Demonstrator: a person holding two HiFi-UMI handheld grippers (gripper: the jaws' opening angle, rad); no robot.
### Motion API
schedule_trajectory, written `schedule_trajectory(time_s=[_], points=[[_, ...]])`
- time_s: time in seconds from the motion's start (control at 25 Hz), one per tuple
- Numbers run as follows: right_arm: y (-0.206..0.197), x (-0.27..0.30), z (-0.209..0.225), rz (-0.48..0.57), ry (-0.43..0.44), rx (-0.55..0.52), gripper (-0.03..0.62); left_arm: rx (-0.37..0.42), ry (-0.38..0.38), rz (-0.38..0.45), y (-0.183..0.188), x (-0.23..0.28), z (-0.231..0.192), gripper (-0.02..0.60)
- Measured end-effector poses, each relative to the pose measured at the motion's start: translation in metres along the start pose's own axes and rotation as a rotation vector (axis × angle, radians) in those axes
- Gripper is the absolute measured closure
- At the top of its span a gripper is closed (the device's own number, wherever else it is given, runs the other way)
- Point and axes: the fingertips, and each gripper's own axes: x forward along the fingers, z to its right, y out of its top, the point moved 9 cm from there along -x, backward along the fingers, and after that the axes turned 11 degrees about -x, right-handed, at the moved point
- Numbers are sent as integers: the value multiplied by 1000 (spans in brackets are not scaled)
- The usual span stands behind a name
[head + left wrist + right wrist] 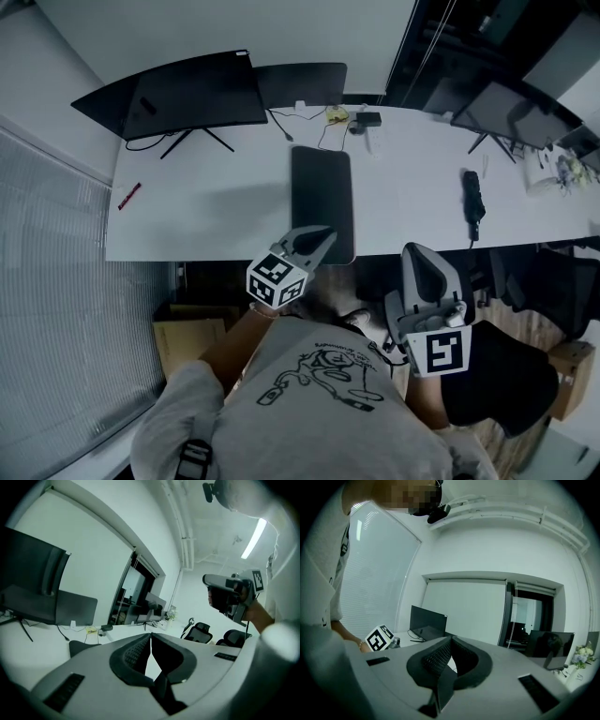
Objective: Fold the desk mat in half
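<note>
Centre of the long white tabletop (216, 206) carries one dark, flat desk mat (322, 199). It is a narrow rectangle with rounded corners and a smooth, matte face, and its 6 o'clock end reaches the tabletop's near edge.

Two grey plastic tools are up, each with a marker cube and ribbed black pads. The left tool (323, 236) hangs at the mat's 6 o'clock end; its jaws are pressed tip to tip with nothing between them. The right tool (420, 250) sits at the mat's 4 o'clock, off the tabletop's edge, jaws likewise together and empty.

Three black flat monitors stand along the far side: a wide curved one (197, 94) at 10 o'clock, a second (300, 82) just behind it, and a third (511, 117) at 2 o'clock. One slim red pen (129, 195) lies at 9 o'clock. One long black device (473, 199) lies at 3 o'clock.
</note>
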Motion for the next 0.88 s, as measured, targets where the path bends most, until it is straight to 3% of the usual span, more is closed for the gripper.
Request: schedule_trajectory(time_s=[0.32, 0.64, 0.88], points=[[9, 16, -19, 17, 26, -3, 586, 40, -4, 119, 41, -44, 17, 554], [16, 43, -44, 15, 57, 0, 586, 63, 55, 235, 68, -96, 10, 554], [21, 63, -65, 12, 84, -2, 586, 78, 97, 271, 81, -128, 1, 554]])
